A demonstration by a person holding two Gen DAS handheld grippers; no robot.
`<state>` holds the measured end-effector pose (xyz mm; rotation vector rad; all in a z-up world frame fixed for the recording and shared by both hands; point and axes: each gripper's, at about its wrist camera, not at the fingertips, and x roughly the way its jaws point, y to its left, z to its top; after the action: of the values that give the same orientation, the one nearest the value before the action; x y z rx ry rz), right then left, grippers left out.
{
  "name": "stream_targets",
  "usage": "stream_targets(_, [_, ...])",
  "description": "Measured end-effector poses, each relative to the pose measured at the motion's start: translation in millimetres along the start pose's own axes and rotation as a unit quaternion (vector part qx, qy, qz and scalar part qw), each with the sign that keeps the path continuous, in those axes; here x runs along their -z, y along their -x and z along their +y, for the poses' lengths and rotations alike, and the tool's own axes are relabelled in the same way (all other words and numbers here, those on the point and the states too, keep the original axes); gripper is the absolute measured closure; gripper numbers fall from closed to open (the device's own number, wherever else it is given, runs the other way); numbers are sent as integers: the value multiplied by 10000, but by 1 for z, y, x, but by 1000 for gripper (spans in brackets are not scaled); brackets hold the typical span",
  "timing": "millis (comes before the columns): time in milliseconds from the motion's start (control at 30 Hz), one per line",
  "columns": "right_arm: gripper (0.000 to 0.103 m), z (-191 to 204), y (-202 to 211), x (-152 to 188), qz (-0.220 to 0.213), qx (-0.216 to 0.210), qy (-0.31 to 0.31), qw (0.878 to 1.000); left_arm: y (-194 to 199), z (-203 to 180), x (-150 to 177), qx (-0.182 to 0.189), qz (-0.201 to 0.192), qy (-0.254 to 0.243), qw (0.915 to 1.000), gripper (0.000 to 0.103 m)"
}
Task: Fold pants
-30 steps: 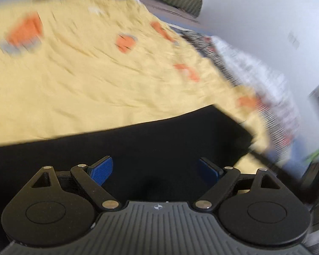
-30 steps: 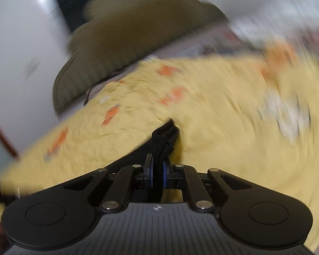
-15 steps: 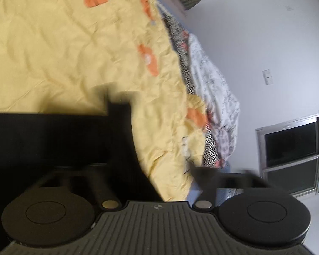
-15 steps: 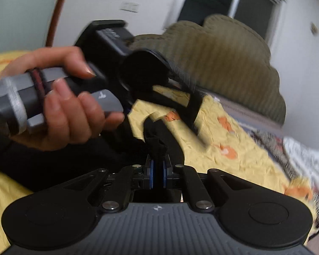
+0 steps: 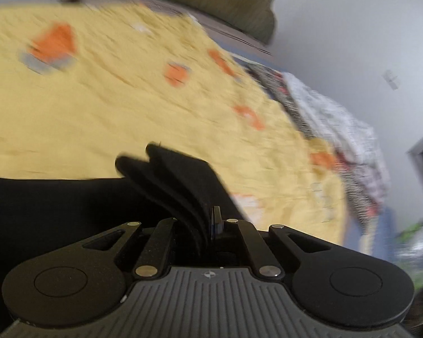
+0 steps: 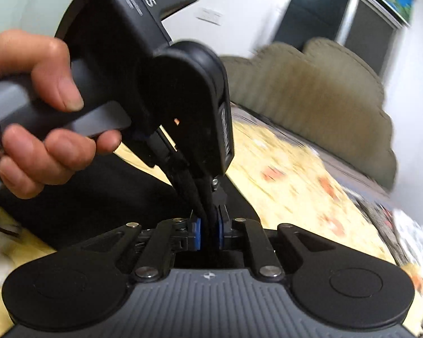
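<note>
We see both tongs pinching the same black pants (image 5: 180, 180) — each on a bunched edge, so the cloth can be carried as one fold. Left tongs (image 5: 211, 225) have just been closing and now clamp several stacked layers that fan up and away from the pads; the rest of the pants lies dark across the yellow bedspread (image 5: 127, 107). Right tongs (image 6: 208, 231) are pressed together on a thick black bundle rising between the blue pads (image 6: 196, 232). Just above them, the other gripper, held in a hand (image 6: 42, 118), bites the same bundle — we judge the two corners are brought together to match edges. A headboard (image 6: 310, 90) stands behind the bed.
</note>
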<state>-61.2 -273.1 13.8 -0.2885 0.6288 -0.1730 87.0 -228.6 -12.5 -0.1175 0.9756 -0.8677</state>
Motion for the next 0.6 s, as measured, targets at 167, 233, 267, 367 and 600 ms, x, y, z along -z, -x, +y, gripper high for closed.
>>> stream_targets(167, [92, 45, -14, -15, -20, -775, 211, 9968, 37, 48, 15, -1000, 18, -92, 9949, 98])
stream_targets(233, [92, 64, -22, -18, 8, -999, 351, 9944, 39, 71, 17, -1233, 136, -6, 9923, 98])
stream_targets(267, [92, 70, -28, -20, 16, -1108, 396, 9931, 38, 79, 17, -1310, 180, -9, 9912, 97])
stream_targets(367, [92, 86, -38, -23, 89, -1360, 481, 9895, 40, 97, 23, -1498, 234, 5, 9884, 95])
stream_targets(600, [92, 93, -49, -23, 208, -1584, 528, 9857, 52, 101, 29, -1773, 195, -131, 9839, 64])
